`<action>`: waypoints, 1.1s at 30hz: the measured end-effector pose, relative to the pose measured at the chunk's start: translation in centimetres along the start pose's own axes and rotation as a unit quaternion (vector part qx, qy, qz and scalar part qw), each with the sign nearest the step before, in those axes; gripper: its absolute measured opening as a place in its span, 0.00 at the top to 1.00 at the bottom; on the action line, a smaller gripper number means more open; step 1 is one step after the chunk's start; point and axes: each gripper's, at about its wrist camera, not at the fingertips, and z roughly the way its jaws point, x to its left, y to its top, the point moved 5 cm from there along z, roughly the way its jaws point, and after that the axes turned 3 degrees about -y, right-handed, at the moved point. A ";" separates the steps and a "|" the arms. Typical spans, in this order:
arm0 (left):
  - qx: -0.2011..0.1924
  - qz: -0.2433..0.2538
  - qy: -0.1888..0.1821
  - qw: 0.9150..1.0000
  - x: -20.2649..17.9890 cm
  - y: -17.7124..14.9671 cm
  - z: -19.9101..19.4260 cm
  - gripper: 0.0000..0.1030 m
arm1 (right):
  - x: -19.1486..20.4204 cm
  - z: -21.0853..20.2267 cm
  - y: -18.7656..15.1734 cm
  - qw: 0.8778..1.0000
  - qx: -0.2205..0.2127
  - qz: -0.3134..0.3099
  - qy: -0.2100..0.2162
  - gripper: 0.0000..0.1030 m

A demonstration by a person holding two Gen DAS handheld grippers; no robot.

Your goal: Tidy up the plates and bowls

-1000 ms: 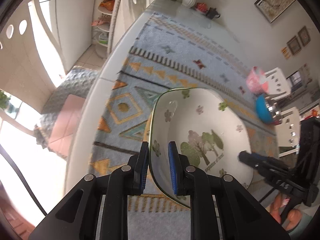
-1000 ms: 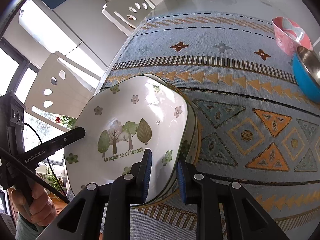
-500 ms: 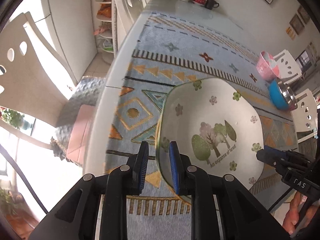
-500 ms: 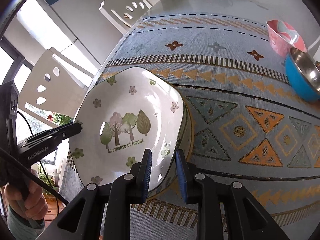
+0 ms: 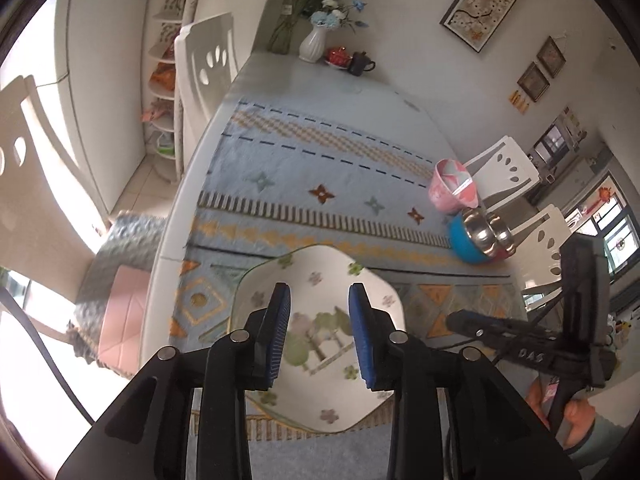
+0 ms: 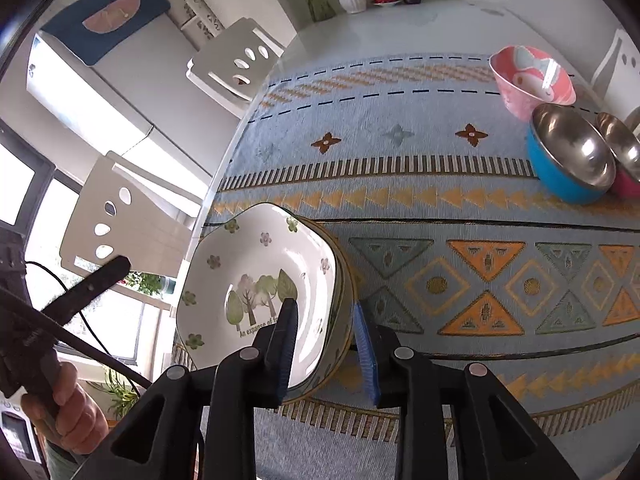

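Forest-print plate (image 6: 260, 276) rests atop stacked plates near the tablecloth's (image 6: 420, 168) left edge; left gripper (image 5: 318, 336) spread above it, right gripper (image 6: 326, 354) spread, apparently straddling the stack's rim.

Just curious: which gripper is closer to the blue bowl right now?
Right. Both grippers, right and left, are at the plate stack, far from the blue bowl; the left is on the stack's far side.

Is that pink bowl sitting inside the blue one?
No, the pink bowl stands on the table runner beside the blue bowl, which holds nothing.
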 end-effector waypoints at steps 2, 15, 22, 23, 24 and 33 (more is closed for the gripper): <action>0.005 -0.002 0.004 1.000 -0.7 0.2 0.4 0.61 | -0.3 0.2 0.1 1.000 0.007 0.004 0.007 0.73; 0.057 -0.001 -0.027 0.998 -10.8 0.6 7.6 0.58 | -6.7 0.4 0.4 0.998 0.053 -0.002 0.028 0.72; 0.080 0.008 -0.041 0.996 -16.0 1.7 12.0 0.58 | -12.3 -1.2 2.6 0.998 0.054 0.018 0.023 0.70; 0.083 0.007 -0.042 0.996 -16.7 1.9 12.8 0.58 | -13.4 -1.6 3.0 0.998 0.052 0.026 0.024 0.70; 0.084 0.006 -0.044 0.995 -17.3 2.2 13.4 0.58 | -14.2 -2.0 3.4 0.998 0.049 0.033 0.025 0.70; 0.074 -0.026 -0.060 0.995 -21.1 7.1 19.9 0.42 | -18.0 -4.6 10.1 0.999 -0.006 0.030 0.030 0.53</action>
